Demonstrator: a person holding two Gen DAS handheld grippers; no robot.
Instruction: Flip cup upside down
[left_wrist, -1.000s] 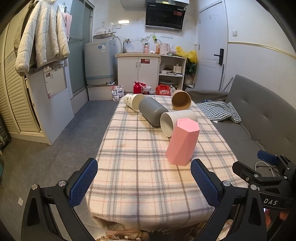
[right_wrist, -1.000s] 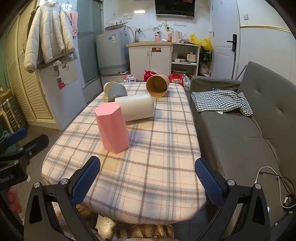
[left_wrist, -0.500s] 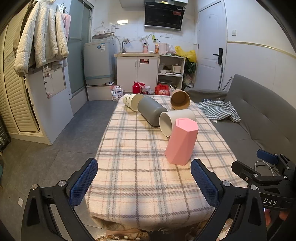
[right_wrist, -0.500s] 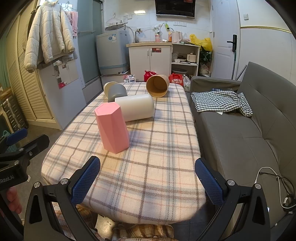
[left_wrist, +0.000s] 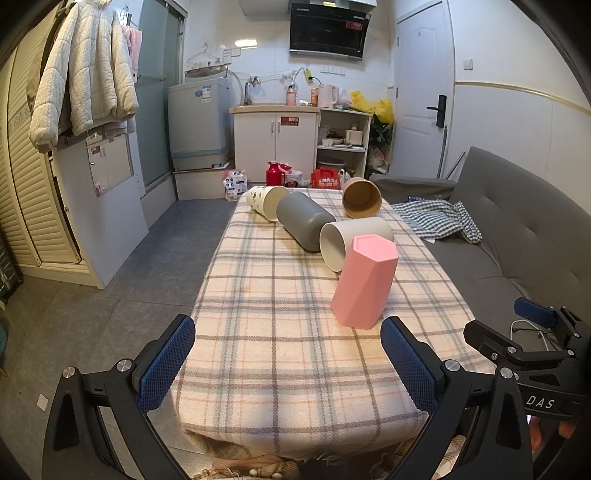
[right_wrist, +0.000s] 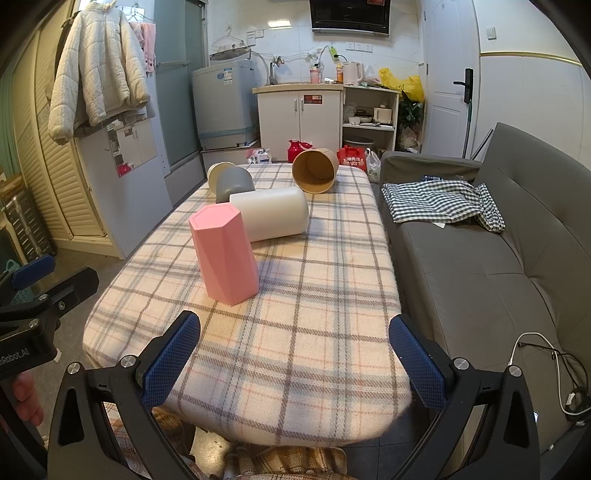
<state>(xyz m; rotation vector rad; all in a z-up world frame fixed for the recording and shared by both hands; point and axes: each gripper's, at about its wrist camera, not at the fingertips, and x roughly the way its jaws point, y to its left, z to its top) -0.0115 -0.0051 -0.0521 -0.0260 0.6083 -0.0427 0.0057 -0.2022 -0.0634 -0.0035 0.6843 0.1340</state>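
Observation:
A pink faceted cup (left_wrist: 364, 282) stands upside down on the plaid-covered table (left_wrist: 273, 332); it also shows in the right wrist view (right_wrist: 223, 254). Behind it lie on their sides a white cup (left_wrist: 351, 242), a grey cup (left_wrist: 303, 219), a patterned cream cup (left_wrist: 264, 201) and a brown paper cup (left_wrist: 362, 201). My left gripper (left_wrist: 286, 363) is open and empty at the table's near edge. My right gripper (right_wrist: 295, 360) is open and empty, also at the near edge, to the right of the pink cup.
A grey sofa (right_wrist: 498, 258) with a checked cloth (right_wrist: 441, 201) runs along the table's right side. A white cable (right_wrist: 565, 373) lies on the sofa seat. Cabinets, a washing machine (left_wrist: 199, 123) and a hanging jacket (left_wrist: 85, 70) stand farther back and left.
Both views have shifted very slightly; the cups have not moved and both grippers stay open.

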